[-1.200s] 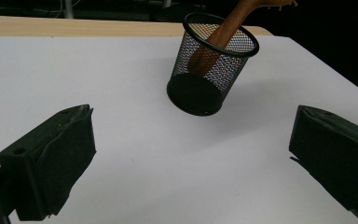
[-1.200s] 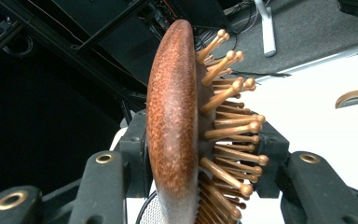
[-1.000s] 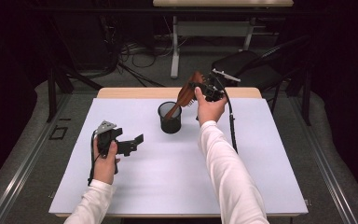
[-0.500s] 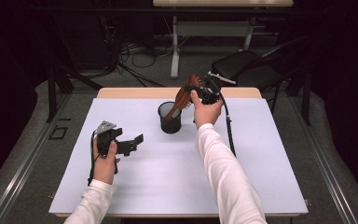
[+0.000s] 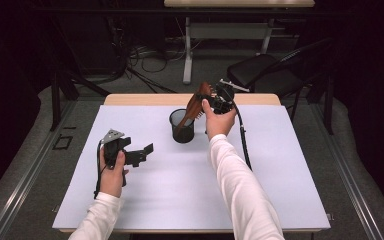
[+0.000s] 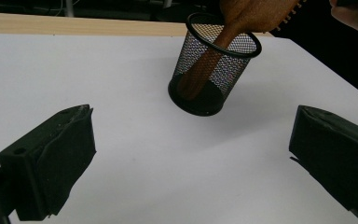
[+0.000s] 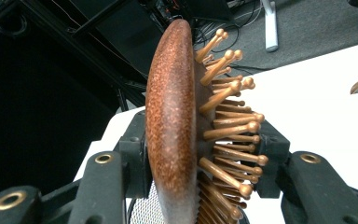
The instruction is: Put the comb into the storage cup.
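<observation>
In the high view, the right tool (image 5: 211, 101) was held above the far middle of the white table (image 5: 280, 175), clamped on the head of a brown wooden hairbrush (image 5: 195, 105). The brush slanted down to the left, its handle end inside the black mesh cup (image 5: 182, 131) that stood upright on the table just left of the right hand (image 5: 219, 120). The left tool (image 5: 141, 152) sat low over the left part of the table, well apart from the cup, its jaws spread with nothing between them, gripped by the left hand (image 5: 112, 172).

In the left gripper view, the two black jaws stood wide apart at the bottom corners over bare white table (image 6: 121, 84). Ahead of them the mesh cup (image 6: 214, 79) held the brush handle (image 6: 205, 70), which leaned against the rim and reached the cup's floor.

In the right gripper view, the hairbrush (image 7: 172, 130) stood edge-on between the jaws, its rounded back to the left and its ball-tipped bristles (image 7: 228, 126) pointing right. Both pads pressed on the brush head, and mesh from the cup (image 7: 144, 210) showed below
</observation>
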The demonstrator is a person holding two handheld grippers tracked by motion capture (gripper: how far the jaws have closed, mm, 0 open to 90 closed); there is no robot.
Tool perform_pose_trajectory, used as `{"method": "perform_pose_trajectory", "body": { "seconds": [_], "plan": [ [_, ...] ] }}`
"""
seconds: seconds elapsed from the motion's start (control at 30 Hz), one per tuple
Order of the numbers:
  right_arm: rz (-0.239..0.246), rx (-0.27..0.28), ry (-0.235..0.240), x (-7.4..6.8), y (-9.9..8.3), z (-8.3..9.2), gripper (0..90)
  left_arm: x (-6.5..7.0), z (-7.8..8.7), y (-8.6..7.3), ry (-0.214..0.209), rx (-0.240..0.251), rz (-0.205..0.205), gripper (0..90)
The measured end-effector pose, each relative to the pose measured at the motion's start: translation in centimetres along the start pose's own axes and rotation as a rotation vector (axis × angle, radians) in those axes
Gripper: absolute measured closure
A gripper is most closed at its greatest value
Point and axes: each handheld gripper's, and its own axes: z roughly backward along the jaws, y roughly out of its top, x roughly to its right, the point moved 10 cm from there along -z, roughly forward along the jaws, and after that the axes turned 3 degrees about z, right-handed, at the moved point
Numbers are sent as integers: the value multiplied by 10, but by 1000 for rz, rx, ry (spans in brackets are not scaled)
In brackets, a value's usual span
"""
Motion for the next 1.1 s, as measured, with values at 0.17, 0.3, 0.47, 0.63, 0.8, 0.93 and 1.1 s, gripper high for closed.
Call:
{"method": "perform_pose_trajectory", "body": {
  "seconds": [0.17,0.3,0.47,0.63,0.8,0.93,1.1],
  "plan": [
    [2,0,9,0,0,0,492,0,-1,-1,-2,-4,0,4],
    [6,-3,14,0,-1,0,486,1,-1,-1,-3,-4,1,4],
    [15,-9,30,0,-1,0,477,1,-2,-2,-4,-7,1,4],
    [22,-8,38,1,-2,0,471,1,-3,-3,-4,-12,-3,4],
    [31,-3,46,1,-2,1,468,2,-3,-3,-2,-14,-2,4],
    [38,-6,48,1,-3,2,464,1,-3,-3,-2,-14,-2,4],
    [42,-7,52,1,-3,3,457,2,-4,-4,-1,-16,-6,4]
  ]
}}
